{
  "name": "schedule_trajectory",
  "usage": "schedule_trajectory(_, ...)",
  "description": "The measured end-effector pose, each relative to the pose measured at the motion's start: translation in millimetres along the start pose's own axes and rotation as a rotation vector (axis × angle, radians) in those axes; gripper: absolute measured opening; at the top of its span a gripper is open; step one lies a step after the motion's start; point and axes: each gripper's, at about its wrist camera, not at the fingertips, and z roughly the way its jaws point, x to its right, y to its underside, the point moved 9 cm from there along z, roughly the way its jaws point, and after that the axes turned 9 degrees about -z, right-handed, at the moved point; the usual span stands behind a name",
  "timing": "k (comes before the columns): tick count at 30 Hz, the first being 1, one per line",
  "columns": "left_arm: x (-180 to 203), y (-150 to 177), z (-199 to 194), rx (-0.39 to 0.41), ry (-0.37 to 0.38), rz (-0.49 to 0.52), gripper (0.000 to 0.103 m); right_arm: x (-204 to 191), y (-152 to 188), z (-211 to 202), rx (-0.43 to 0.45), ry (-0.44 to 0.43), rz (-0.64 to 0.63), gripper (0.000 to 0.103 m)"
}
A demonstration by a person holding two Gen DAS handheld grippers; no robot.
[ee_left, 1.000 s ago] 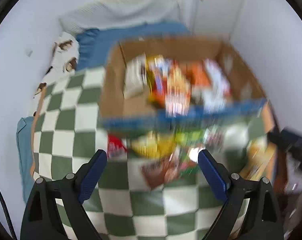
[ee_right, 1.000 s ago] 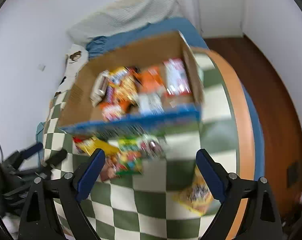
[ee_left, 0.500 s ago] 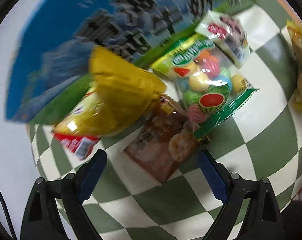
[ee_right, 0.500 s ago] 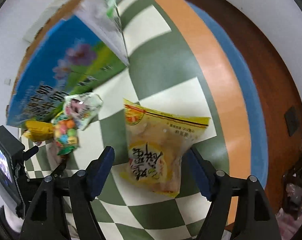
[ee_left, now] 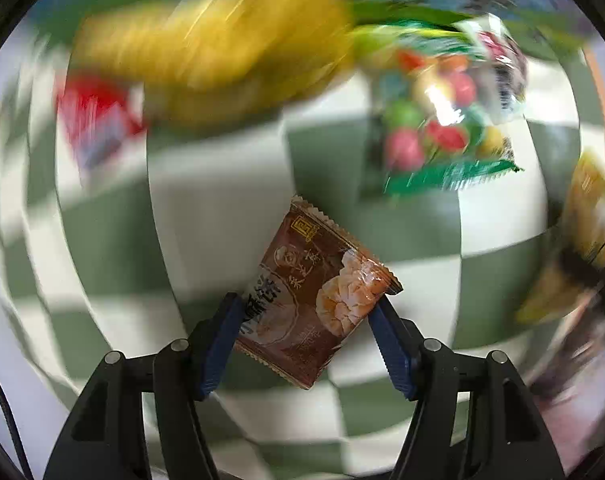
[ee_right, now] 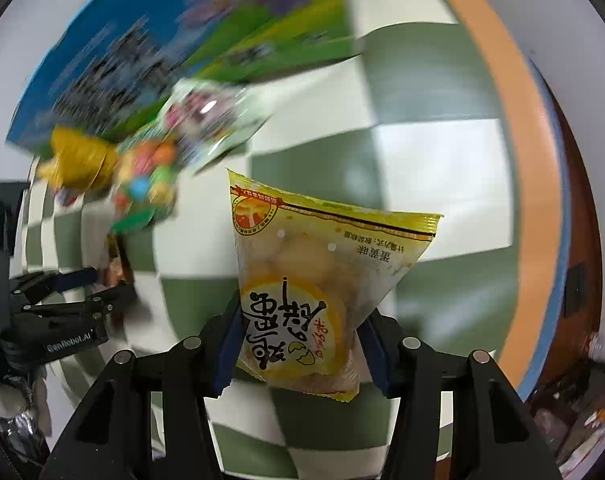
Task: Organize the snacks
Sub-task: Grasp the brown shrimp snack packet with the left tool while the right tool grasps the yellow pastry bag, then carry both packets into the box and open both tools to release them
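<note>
Two packets are gripped as both jaws close: the brown snack packet [ee_left: 318,300] by the left gripper [ee_left: 308,340], the yellow snack bag [ee_right: 314,280] by the right gripper [ee_right: 302,350]. A candy bag [ee_left: 434,120] is seen at one o'clock on the checkered cloth [ee_left: 206,208].

**Both grippers pointed down, jaws closing**

Left gripper [ee_left: 308,334]: jaws closing, blue pads against both sides of a brown packet [ee_left: 318,300]. Right gripper [ee_right: 300,344]: jaws closing, pads pressing a yellow bag [ee_right: 322,280] between them

candy bag [ee_right: 150,184] left of egg-snack bag [ee_right: 318,280] | both on tablecloth [ee_right: 434,168]
</note>
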Motion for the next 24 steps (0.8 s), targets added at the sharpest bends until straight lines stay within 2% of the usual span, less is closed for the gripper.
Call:
schedule_trajectory(3, -17.4, 18.1, 8.0, -0.058, 0.111, -0.175, 0.063, -21.1, 7.6, 5.3, -0.022, -0.006, -0.065, 0.056)
schedule_trajectory(5, -22.7, 22.3, 11.3, -0.071, 0.16, -0.227, 0.063, -32.5, 4.3, 8.0, -0.03, -0.011, -0.103, 0.056)
schedule_trajectory(7, -24.3, 23.5, 13.2, -0.074, 0.181, -0.213, 0.065, -43.1, 4.6, 10.8, -0.037, -0.006, -0.142, 0.057)
schedule_trajectory(11, -23.2, 24.5, 17.7, -0.073, 0.162, -0.087, 0.068, -50.4, -1.6, 16.3, -0.056, -0.021, -0.147, 0.068)
schedule_trajectory(14, -15.2, 25.9, 18.5, -0.068, 0.118, -0.007, 0.068, -55.9, -3.0, 22.9, -0.061, -0.027, -0.127, 0.068)
schedule_trajectory(16, -5.2, 30.3, 20.8, -0.049, 0.06, 0.063, 0.068, -54.5, 0.0, 24.4, -0.059, -0.034, -0.103, 0.068)
schedule_trajectory(17, 3.3, 31.3, 20.6, -0.038, 0.037, 0.078, 0.068, -50.1, 1.9, 22.3, -0.052, -0.034, -0.094, 0.064)
schedule_trajectory(19, 4.1, 31.1, 18.2, -0.002, 0.013, 0.053, 0.059, -48.9, 2.9, 20.9, -0.035, -0.018, -0.099, 0.058)
schedule_trajectory(24, -8.0, 33.5, 8.1, 0.046, 0.036, -0.168, 0.057, -55.4, 7.5, 14.3, -0.022, -0.041, -0.12, 0.055)
